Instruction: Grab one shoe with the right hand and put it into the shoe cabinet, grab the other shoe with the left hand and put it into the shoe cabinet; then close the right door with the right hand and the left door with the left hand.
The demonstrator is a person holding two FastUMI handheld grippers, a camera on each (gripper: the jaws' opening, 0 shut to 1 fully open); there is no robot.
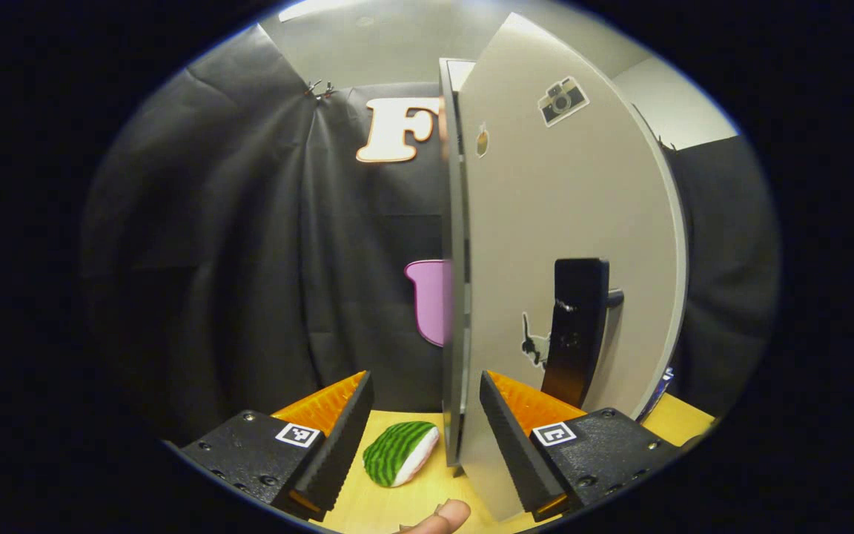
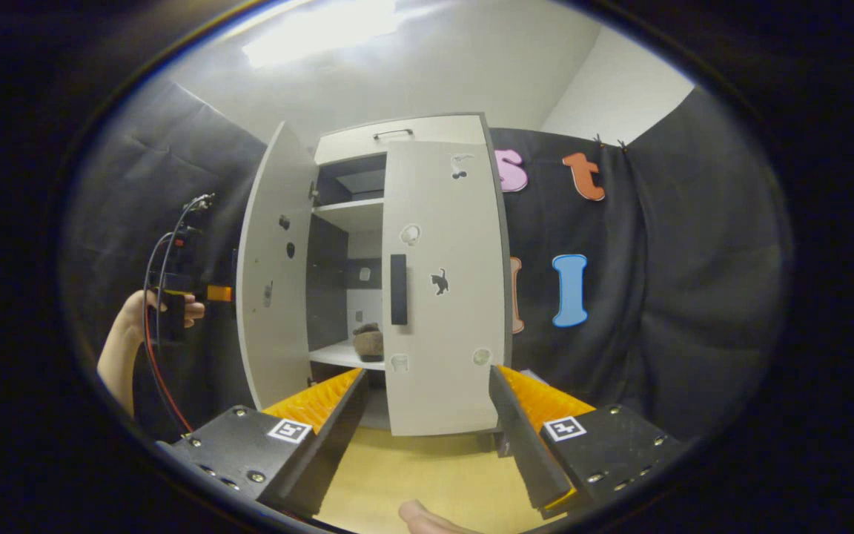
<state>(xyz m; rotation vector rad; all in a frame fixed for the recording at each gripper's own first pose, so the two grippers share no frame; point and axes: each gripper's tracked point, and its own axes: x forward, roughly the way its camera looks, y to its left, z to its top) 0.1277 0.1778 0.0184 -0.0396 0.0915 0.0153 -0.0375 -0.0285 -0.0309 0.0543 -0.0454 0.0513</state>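
Observation:
The grey shoe cabinet [image 2: 397, 135] stands on the wooden table [image 2: 412, 467]. Its right door [image 2: 445, 297], with a black handle [image 2: 398, 289], is closed. The left door [image 2: 275, 282] swings wide open. A brown shoe [image 2: 369, 341] rests on the inner shelf. My right gripper [image 2: 427, 372] is open in front of the cabinet, holding nothing. A hand [image 2: 138, 311] holds my left gripper [image 2: 216, 293] just outside the open left door. In the left gripper view, the left gripper [image 1: 425, 382] is open, with that door's edge [image 1: 454, 259] between its fingers. The door's handle [image 1: 579, 326] is to the right.
A green striped watermelon-slice toy [image 1: 401, 452] lies on the table [image 1: 397, 504] to the left of the door's foot. Black cloth walls surround the booth. A red cable [image 2: 156, 371] hangs from the left gripper. Thumb tips [image 1: 438, 515] [image 2: 416, 515] show at the bottom of both views.

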